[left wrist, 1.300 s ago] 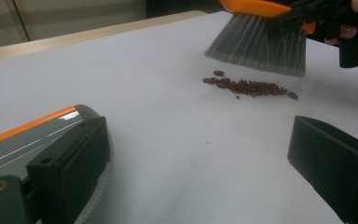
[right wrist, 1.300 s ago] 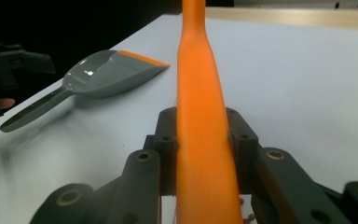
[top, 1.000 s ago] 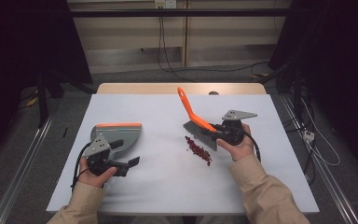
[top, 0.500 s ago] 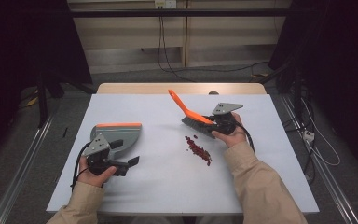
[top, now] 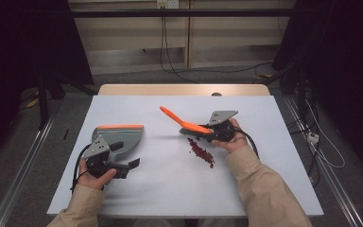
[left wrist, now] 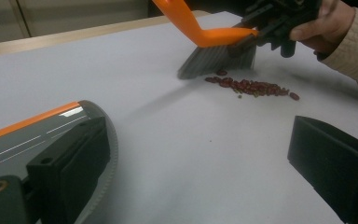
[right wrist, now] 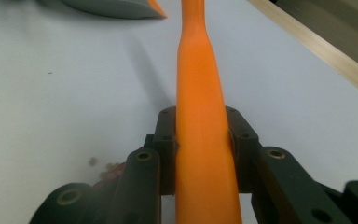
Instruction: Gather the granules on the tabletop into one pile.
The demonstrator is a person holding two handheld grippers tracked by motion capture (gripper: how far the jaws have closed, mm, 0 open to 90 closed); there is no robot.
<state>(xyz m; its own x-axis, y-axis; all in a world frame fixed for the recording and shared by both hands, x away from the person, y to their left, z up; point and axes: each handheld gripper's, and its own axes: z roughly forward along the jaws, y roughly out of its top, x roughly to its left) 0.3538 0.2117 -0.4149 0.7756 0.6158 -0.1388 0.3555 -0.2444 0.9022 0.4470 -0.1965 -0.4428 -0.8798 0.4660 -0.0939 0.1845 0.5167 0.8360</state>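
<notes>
The left gripper [top: 131, 164] has its jaws wide apart, one resting inside the grey dustpan [top: 123, 137]. The right gripper [top: 207, 131] clamps the orange brush [top: 185, 122], bristles down beside red beans [top: 201, 152].

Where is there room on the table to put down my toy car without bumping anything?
The table is bare along its far edge, beyond the brush, and along the near edge between the two sleeves. The stretch between the dustpan and the red beans is free too. It is crowded around the beans, where the right gripper holds the brush.
</notes>
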